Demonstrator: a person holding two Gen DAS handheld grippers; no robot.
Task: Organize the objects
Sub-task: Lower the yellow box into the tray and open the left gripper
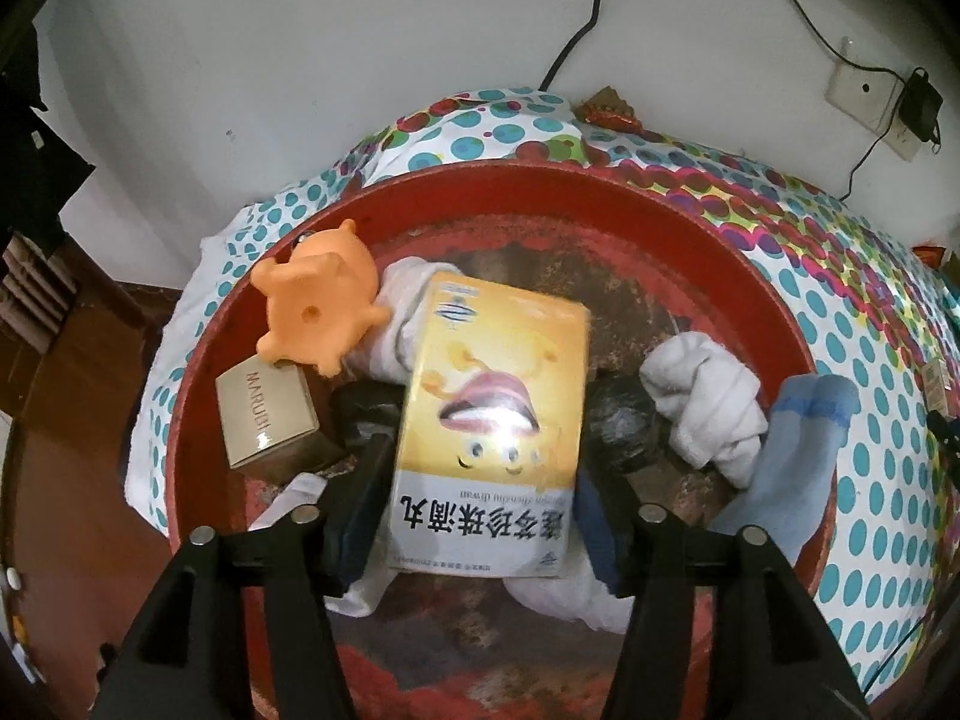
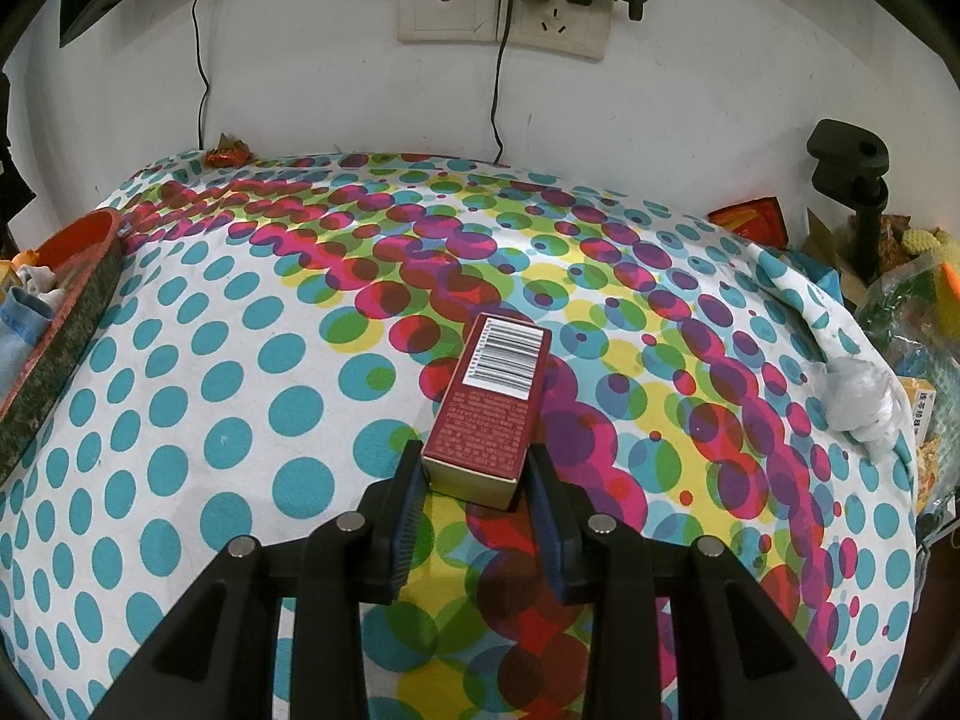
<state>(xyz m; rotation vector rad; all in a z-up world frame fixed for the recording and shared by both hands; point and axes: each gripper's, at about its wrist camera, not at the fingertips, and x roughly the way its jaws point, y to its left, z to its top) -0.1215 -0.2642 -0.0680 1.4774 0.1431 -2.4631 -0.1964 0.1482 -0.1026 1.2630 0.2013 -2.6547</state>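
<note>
In the left wrist view my left gripper [image 1: 489,420] is shut on a yellow medicine box [image 1: 489,414] with lips printed on it, held over the round red tray [image 1: 600,177]. In the tray lie an orange rubber toy [image 1: 318,306], a beige carton [image 1: 264,420], white socks [image 1: 708,408] and a blue sock [image 1: 786,450]. In the right wrist view my right gripper [image 2: 474,462] is shut on a dark red box [image 2: 489,408] with a barcode, which lies on the dotted cloth [image 2: 240,420].
The red tray's rim [image 2: 78,252] shows at the left edge of the right wrist view. Snack packets [image 2: 750,219], a black clamp stand [image 2: 852,180] and a clutter of bags sit at the right edge. Wall sockets [image 2: 498,0] with cables hang behind the table.
</note>
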